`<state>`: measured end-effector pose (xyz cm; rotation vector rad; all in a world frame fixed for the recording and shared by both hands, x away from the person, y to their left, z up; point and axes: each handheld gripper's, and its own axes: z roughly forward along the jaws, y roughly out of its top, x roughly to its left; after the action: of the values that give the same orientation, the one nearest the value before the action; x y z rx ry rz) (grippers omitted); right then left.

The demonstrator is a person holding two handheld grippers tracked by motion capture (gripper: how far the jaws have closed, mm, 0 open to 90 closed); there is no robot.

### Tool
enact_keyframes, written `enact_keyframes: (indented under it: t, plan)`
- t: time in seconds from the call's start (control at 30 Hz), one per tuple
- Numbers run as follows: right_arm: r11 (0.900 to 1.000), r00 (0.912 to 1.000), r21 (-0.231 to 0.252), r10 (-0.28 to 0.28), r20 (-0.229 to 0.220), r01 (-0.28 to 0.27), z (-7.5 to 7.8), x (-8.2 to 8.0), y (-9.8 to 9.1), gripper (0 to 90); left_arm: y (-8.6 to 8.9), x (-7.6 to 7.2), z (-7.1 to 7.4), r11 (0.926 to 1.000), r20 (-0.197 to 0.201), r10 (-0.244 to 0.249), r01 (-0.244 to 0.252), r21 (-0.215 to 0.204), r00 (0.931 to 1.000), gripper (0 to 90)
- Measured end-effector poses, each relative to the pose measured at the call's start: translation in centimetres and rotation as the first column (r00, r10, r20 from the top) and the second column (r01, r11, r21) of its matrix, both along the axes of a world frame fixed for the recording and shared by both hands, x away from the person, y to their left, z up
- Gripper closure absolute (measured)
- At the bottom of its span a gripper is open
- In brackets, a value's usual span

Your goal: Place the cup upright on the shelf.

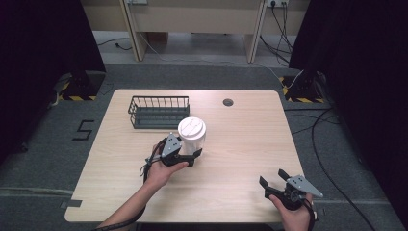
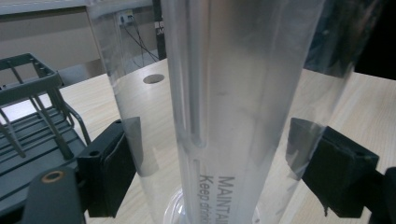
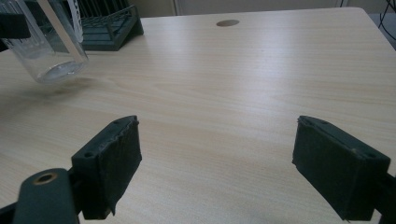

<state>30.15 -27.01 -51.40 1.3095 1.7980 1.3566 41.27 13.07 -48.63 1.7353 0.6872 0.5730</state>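
Note:
A clear plastic cup (image 1: 193, 137) with a white lid (image 1: 191, 128) sits between the jaws of my left gripper (image 1: 192, 150) near the table's middle. In the left gripper view the cup (image 2: 243, 93) is very close, with a jaw pressed on each side, so the left gripper (image 2: 222, 172) is shut on it. The right gripper view shows the cup (image 3: 51, 42) tilted, its base seemingly just above the wood with a shadow beneath. My right gripper (image 1: 272, 177) is open near the front right edge, with nothing between the jaws of this gripper (image 3: 219, 172).
A dark wire basket (image 1: 159, 111) stands behind the cup at the back left; the same basket (image 2: 28, 121) lies close on the left of the left gripper. A round cable hole (image 1: 228, 102) is at the table's far edge. Cables lie on the floor at the right.

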Motion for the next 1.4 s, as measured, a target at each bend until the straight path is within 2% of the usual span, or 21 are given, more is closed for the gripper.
enact_keyframes:
  t: [0.1, 0.67, 1.4]
  plan:
    - [1.0, 1.0, 0.001, 0.0, -0.001, 0.0, 0.0, 0.0, 0.0, 15.9, 0.3, 0.0, 0.2, 0.9998, 0.002, 0.014, -0.014, 0.016, 0.9999, 17.8]
    - [1.0, 1.0, 0.001, 0.0, -0.001, 0.0, 0.0, 0.0, 0.0, 15.8, 2.6, 0.5, 1.6, 0.9984, 0.025, 0.056, -0.056, 0.012, 0.9981, 17.8]
    - [1.0, 1.0, -0.001, 0.0, -0.004, 0.0, 0.0, 0.0, -0.1, 15.8, 5.5, 1.7, 3.8, 0.9919, 0.056, 0.127, -0.127, 0.001, 0.9904, 17.9]
